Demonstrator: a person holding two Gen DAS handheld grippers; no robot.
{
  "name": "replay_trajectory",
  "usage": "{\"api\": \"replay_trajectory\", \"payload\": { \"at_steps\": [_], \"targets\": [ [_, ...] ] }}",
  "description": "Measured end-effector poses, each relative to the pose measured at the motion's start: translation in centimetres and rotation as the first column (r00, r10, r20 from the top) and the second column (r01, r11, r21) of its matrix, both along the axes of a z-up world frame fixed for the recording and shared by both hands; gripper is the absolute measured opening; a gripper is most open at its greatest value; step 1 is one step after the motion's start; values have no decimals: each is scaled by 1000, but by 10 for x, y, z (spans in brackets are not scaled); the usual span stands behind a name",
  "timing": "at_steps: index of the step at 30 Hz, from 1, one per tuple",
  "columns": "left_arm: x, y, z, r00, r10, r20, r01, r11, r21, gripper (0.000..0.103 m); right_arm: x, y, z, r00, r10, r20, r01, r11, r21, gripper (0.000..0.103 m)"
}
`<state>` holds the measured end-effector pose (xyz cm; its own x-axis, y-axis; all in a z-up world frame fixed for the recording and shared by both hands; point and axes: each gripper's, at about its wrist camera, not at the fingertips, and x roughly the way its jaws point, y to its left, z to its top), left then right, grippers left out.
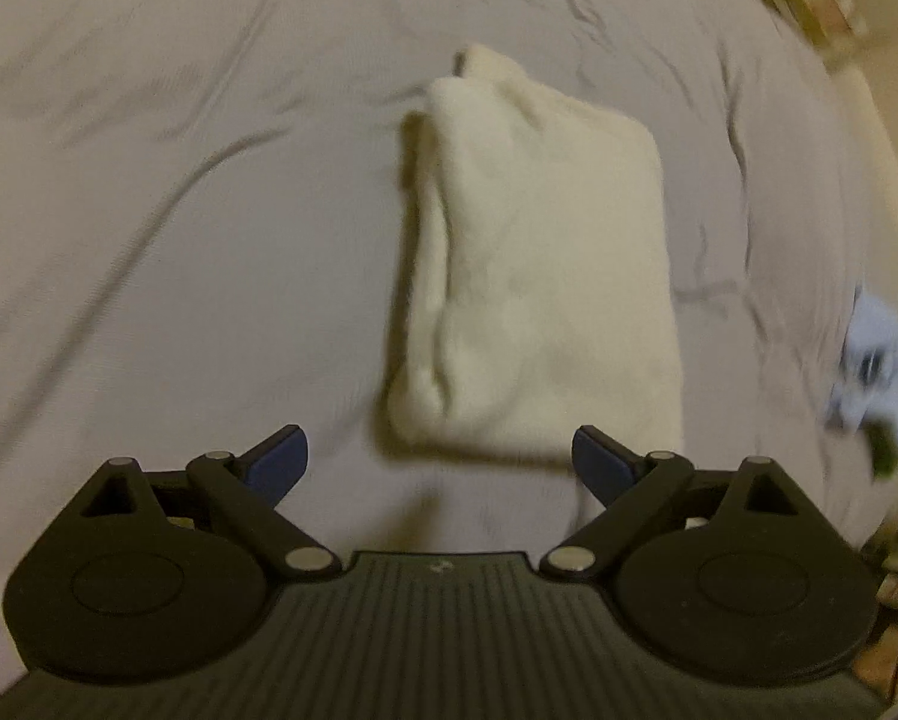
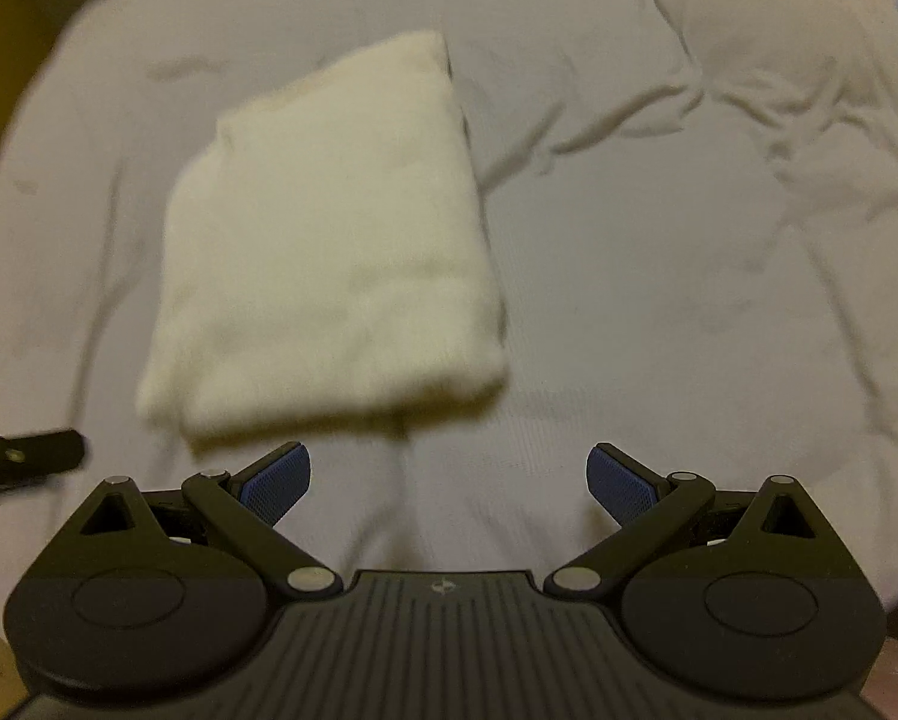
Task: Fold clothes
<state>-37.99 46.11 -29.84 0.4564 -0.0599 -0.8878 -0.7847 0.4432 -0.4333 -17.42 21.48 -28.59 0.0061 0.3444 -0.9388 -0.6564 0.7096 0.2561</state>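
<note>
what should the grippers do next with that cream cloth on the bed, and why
Probably back both away and leave it. The cream cloth already lies as a compact folded rectangle on the grey sheet. The left gripper and right gripper are both open, holding nothing, just short of its near edge. Layered edges show along one side in the left wrist view, so a light tidy there is optional.

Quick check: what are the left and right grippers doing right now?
Left gripper: jaws open, holding nothing, near the folded cream garment.
Right gripper: jaws open, holding nothing.
</note>
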Motion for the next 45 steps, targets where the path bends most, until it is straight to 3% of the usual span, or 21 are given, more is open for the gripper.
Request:
{"api": "replay_trajectory", "payload": {
  "at_steps": [4, 8, 15, 21, 27, 28, 29, 31, 34, 38, 42, 45],
  "targets": [
    [6, 17, -23, 997, 43, 70, -42, 999, -20, 93, 30, 0, -26, 992, -58, -108, 67, 994, 86, 101],
    [12, 33, -54, 984, 90, 155, -74, 991, -111, 93, 57, 7, -49, 976, -97, -196, 131, 977, 169, 101],
    [23, 44, -96, 952, 174, 253, -114, 965, -235, 93, 91, 21, -87, 929, -104, -357, 202, 946, 252, 101],
    [41, 57, -117, 934, 216, 283, -126, 943, -307, 94, 106, 32, -109, 900, -62, -431, 203, 935, 289, 101],
    [64, 66, -127, 923, 203, 327, -99, 946, -308, 93, 118, 50, -127, 884, -20, -467, 195, 924, 329, 97],
    [68, 67, -128, 921, 204, 333, -98, 946, -308, 89, 119, 54, -129, 883, -10, -470, 189, 923, 336, 95],
    [70, 68, -130, 919, 208, 336, -101, 945, -310, 77, 120, 58, -132, 881, -1, -473, 185, 922, 341, 93],
    [76, 69, -133, 915, 216, 341, -106, 944, -313, 68, 123, 65, -138, 877, 9, -480, 181, 920, 347, 88],
    [83, 68, -136, 911, 220, 348, -110, 945, -309, 65, 124, 72, -147, 871, 22, -490, 176, 919, 354, 80],
    [81, 64, -127, 909, 213, 357, -116, 954, -275, 51, 123, 73, -151, 868, 40, -495, 171, 912, 373, 71],
    [81, 57, -109, 918, 169, 358, -97, 972, -212, 47, 121, 70, -145, 863, 62, -501, 162, 906, 391, 55],
    [75, 58, -97, 917, 155, 367, -86, 977, -197, 45, 115, 66, -131, 870, 54, -490, 170, 900, 402, 49]
  ]
}}
